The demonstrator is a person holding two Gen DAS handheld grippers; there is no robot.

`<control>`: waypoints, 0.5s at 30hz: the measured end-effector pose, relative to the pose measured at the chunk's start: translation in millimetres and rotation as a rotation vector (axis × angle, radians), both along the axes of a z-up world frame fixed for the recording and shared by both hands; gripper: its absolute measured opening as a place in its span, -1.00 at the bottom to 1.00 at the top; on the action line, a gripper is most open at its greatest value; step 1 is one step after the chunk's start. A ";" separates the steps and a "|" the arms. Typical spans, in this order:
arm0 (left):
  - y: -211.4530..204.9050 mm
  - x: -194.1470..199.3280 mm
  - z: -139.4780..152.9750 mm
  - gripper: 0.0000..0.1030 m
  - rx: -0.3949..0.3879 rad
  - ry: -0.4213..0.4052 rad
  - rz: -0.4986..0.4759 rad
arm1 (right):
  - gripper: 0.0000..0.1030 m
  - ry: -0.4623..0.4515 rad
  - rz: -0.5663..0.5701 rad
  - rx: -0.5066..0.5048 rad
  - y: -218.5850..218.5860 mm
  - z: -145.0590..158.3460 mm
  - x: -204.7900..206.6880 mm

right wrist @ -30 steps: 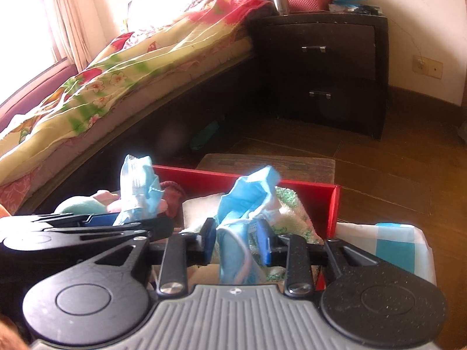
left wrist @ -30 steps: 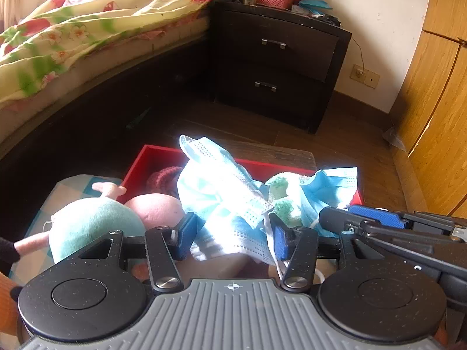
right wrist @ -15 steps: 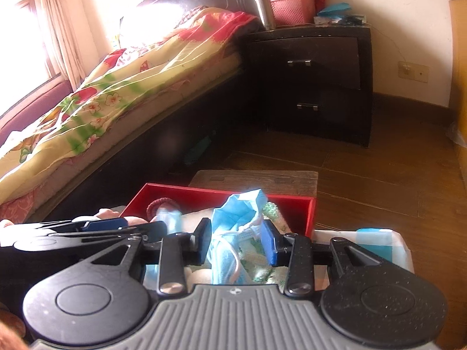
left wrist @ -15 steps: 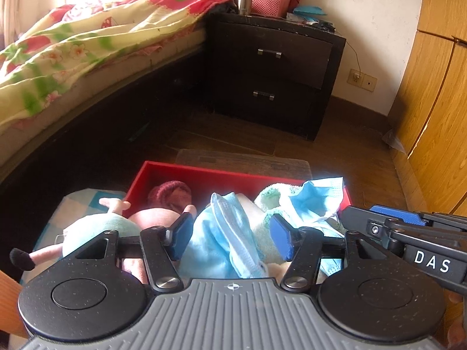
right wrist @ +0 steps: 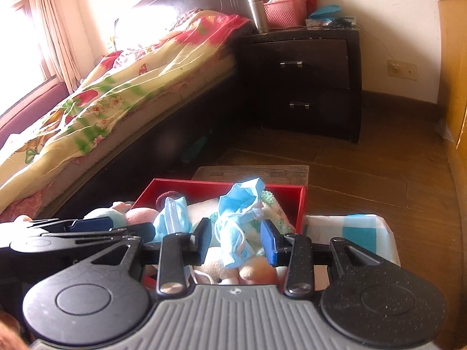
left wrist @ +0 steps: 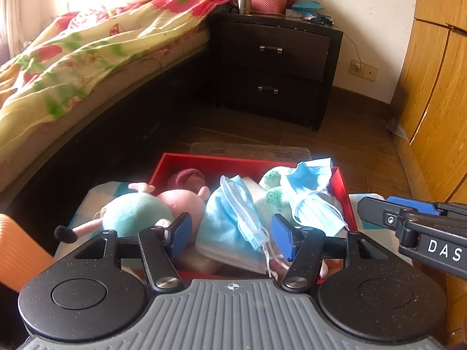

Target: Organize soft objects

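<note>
Left wrist view: left gripper (left wrist: 232, 234) jaws apart, just opening, hiding part of the blue mask (left wrist: 233, 218); right gripper (right wrist: 235, 237) jaws apart.

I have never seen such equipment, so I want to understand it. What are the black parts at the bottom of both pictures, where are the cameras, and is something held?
No robot here: a person holds a two-finger gripper in each hand, and a camera on each looks forward along its fingers. One picture comes from the left gripper, the other from the right gripper. Below stands a red box with blue face masks, a plush toy and a green-white towel. The left gripper's jaws have just been opening; a mask lies between them, not pressed. The right gripper's jaws stand slightly apart around another mask and seem not to pinch it. So nothing seems held.
</note>
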State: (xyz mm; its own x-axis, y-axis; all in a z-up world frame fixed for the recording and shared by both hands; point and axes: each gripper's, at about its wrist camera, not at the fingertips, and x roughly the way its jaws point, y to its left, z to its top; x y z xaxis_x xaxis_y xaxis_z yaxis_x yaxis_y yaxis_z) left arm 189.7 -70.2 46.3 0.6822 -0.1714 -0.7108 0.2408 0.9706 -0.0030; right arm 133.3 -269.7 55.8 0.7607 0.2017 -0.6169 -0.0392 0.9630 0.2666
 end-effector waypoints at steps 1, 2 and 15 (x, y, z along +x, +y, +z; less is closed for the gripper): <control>1.4 -3.6 1.1 0.20 0.001 0.001 -0.004 | -0.71 0.001 -0.002 -0.003 -0.4 1.0 -3.3; 3.0 -7.1 2.4 0.20 0.001 0.001 -0.003 | -0.71 0.002 -0.003 -0.010 -0.7 1.8 -6.5; 11.9 -56.4 -4.2 0.23 -0.001 0.041 -0.006 | -0.68 0.028 0.007 -0.063 3.1 -4.5 -52.7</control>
State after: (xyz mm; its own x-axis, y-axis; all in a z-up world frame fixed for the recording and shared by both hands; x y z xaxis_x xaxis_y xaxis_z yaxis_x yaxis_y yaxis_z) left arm 133.2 -58.3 42.1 0.6514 -0.1764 -0.7379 0.2466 0.9690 -0.0139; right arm 80.6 -266.6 51.2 0.7415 0.1674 -0.6498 -0.0396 0.9776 0.2067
